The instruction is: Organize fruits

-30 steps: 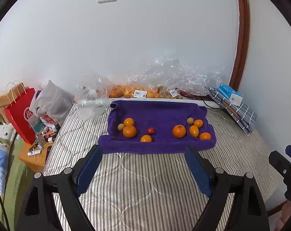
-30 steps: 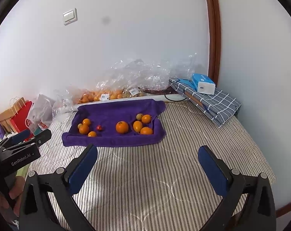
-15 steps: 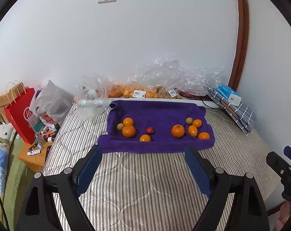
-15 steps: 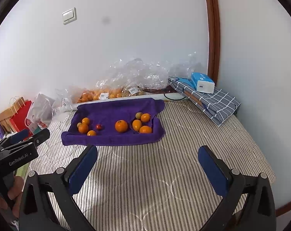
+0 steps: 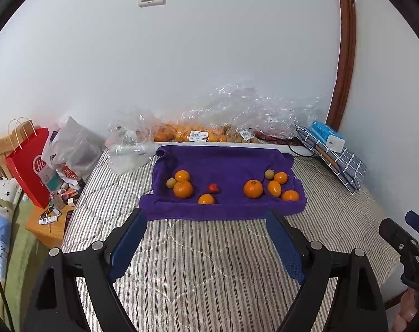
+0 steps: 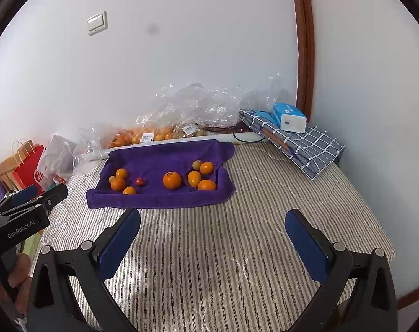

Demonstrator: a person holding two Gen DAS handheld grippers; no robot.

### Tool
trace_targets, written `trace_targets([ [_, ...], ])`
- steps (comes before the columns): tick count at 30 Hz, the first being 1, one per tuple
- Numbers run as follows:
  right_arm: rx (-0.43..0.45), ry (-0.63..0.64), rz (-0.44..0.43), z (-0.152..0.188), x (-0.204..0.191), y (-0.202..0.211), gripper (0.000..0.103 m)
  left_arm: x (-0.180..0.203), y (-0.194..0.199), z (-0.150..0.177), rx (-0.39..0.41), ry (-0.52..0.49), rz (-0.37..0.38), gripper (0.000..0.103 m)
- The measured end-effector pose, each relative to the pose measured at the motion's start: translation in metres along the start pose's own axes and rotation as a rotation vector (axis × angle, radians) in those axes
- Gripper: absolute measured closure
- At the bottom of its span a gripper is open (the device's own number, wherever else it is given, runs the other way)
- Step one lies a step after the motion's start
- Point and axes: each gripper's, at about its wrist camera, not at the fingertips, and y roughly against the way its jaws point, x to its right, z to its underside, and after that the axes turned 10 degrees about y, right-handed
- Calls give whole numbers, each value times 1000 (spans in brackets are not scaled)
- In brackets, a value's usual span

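A purple towel (image 5: 223, 160) (image 6: 165, 155) lies on the striped bed with fruit on it. On its left are oranges (image 5: 183, 189), a small green fruit (image 5: 170, 183) and a small red fruit (image 5: 213, 187). On its right are a large orange (image 5: 253, 189) (image 6: 172, 180), smaller oranges (image 5: 274, 188) and another green fruit (image 5: 269, 174). My left gripper (image 5: 206, 221) is open and empty, just short of the towel's near edge. My right gripper (image 6: 212, 221) is open and empty, over the bed in front of the towel.
Clear plastic bags with more oranges (image 5: 181, 134) lie along the wall behind the towel. A folded checked cloth with a blue tissue box (image 6: 289, 116) sits at the back right. A red paper bag (image 5: 29, 163) and a cluttered bedside table (image 5: 51, 215) stand left of the bed.
Both grippers have drawn back and risen slightly, so the towel and fruit sit a little farther off in both views. The jaws stay open.
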Motion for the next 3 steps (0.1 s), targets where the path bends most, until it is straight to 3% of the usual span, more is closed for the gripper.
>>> trace_targets([
  [3, 1, 0, 1, 0, 0, 0, 0, 0, 0, 0, 8, -1, -8, 15],
])
